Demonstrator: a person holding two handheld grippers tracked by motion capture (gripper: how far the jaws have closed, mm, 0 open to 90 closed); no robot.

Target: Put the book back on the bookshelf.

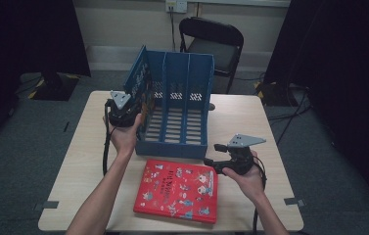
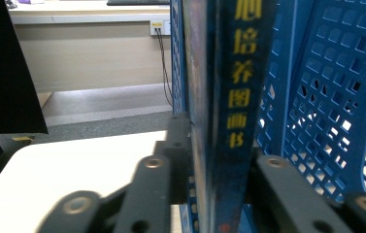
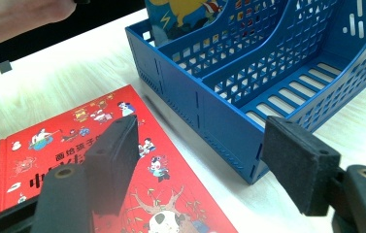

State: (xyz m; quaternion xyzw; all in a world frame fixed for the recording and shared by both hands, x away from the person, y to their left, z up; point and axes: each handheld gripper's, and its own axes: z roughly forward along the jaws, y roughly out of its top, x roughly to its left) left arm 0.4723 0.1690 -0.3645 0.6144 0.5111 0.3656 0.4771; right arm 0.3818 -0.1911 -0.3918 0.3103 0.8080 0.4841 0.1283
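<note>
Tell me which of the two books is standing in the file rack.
The blue-spined book, upright in the blue rack's leftmost slot, with the left gripper at its spine. The red book lies flat on the table in front of the rack.

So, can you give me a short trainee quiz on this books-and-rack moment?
1. Seen from the high view, which compartment of the blue file rack holds the standing blue book? A) left B) middle C) right
2. True or false: the red book stands upright inside the rack.
3. Is the right claw open or shut, and is anything gripped in it?

Key:
1. A.
2. False; it lies flat on the table in front of the rack.
3. Open, with nothing gripped between its pads.
</note>
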